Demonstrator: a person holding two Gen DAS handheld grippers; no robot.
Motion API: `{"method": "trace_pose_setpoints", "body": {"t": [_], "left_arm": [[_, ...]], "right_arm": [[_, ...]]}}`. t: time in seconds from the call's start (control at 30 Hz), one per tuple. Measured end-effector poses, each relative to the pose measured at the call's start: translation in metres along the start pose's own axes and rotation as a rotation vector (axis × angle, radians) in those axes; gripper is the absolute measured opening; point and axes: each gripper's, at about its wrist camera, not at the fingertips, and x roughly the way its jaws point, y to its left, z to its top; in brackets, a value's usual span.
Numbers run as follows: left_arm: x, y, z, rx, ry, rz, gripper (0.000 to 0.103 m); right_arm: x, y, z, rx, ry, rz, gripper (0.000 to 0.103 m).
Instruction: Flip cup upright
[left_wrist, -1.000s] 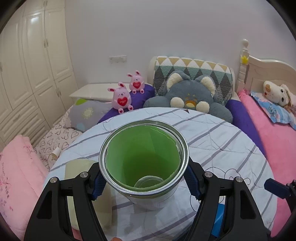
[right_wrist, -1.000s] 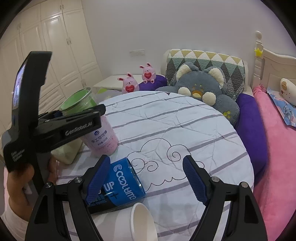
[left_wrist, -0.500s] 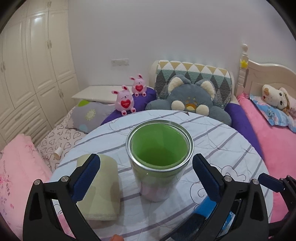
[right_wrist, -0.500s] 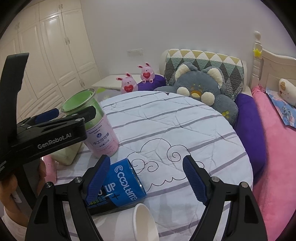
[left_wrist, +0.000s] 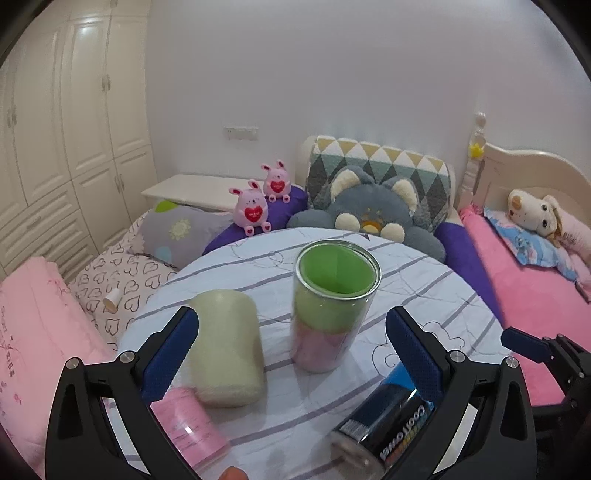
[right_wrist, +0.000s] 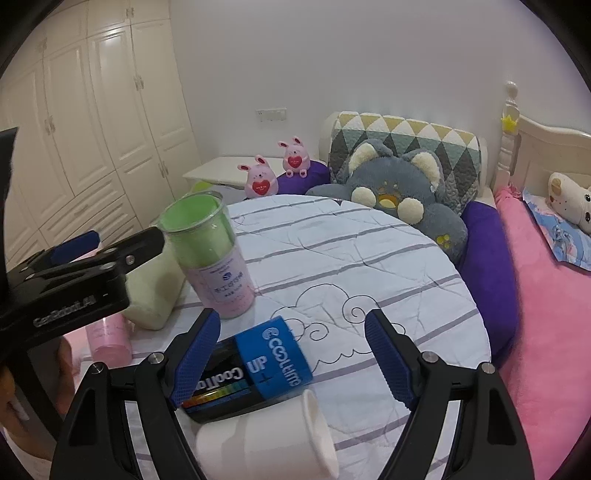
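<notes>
A clear cup with green and pink inside (left_wrist: 332, 306) stands upright, mouth up, on the round table (left_wrist: 436, 295); it also shows in the right wrist view (right_wrist: 210, 258). My left gripper (left_wrist: 291, 354) is open and empty, drawn back from the cup, which stands between and beyond its fingers. My right gripper (right_wrist: 291, 354) is open and empty, low over the table's near edge. A white paper cup (right_wrist: 269, 439) lies on its side just under it. A blue and black can (right_wrist: 251, 369) lies on its side by the right gripper's left finger.
A pale green cylinder (left_wrist: 225, 347) and a small pink cylinder (left_wrist: 188, 424) lie on their sides at the table's left. The can (left_wrist: 384, 428) lies at the near right. A grey plush (left_wrist: 373, 218) and pink beds ring the table.
My left gripper has opened and let go of the upright cup, then drawn back and up from it. The right gripper has stayed still.
</notes>
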Motion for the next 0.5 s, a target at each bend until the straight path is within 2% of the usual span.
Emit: {"method": "trace_pose_setpoints", "body": {"t": [0.5], "left_arm": [[-0.065, 0.043, -0.025, 0.008, -0.055, -0.012, 0.103]], "right_arm": [[-0.021, 0.048, -0.001, -0.06, -0.002, -0.002, 0.082]]}}
